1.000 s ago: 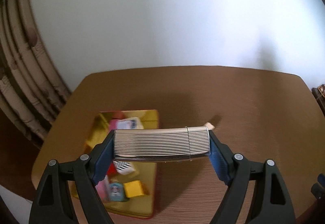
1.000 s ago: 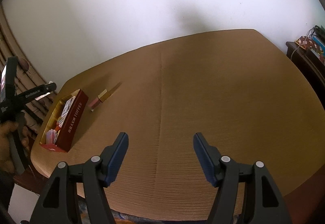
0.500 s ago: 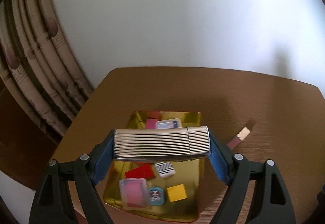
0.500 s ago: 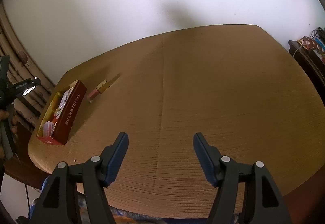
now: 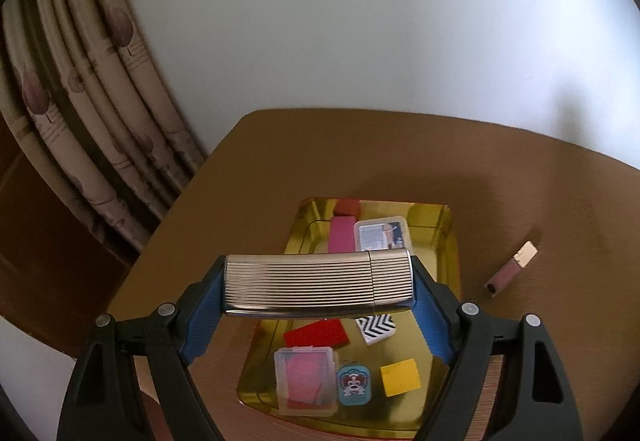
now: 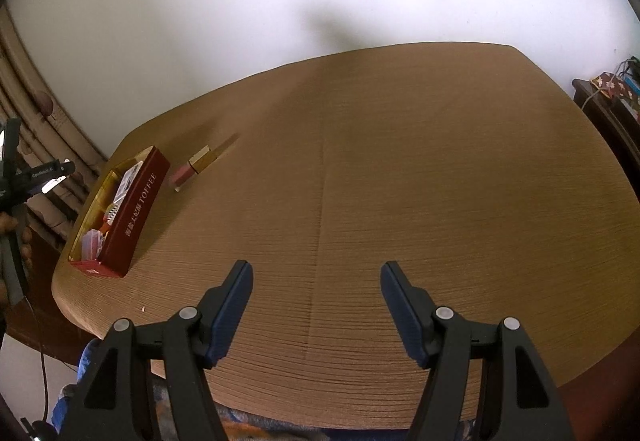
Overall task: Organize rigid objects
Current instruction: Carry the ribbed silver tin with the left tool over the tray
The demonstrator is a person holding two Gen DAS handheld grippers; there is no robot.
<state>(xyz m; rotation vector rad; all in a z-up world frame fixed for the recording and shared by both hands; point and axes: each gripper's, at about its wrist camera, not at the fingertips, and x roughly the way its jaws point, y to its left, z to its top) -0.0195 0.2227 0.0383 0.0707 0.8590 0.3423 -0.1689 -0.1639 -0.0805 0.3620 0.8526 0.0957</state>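
My left gripper is shut on a ribbed silver case, held crosswise above the gold-lined tin. Inside the tin lie a red card, a clear box with a pink insert, a yellow block, a blue dog tag, a zigzag tile and a clear box with a picture. A pink lip gloss tube lies on the table right of the tin. My right gripper stands open over bare table, far from the red-sided tin and the lip gloss tube.
The brown wooden table ends near the tin's left side. Patterned curtains hang left, a white wall behind. A dark shelf with cables stands at the far right. A hand on the left gripper's handle shows at the left edge.
The left gripper carried the silver case leftward until it hangs over the middle of the tin; more of the tin's contents and the curtains now show. The right gripper stayed almost still.
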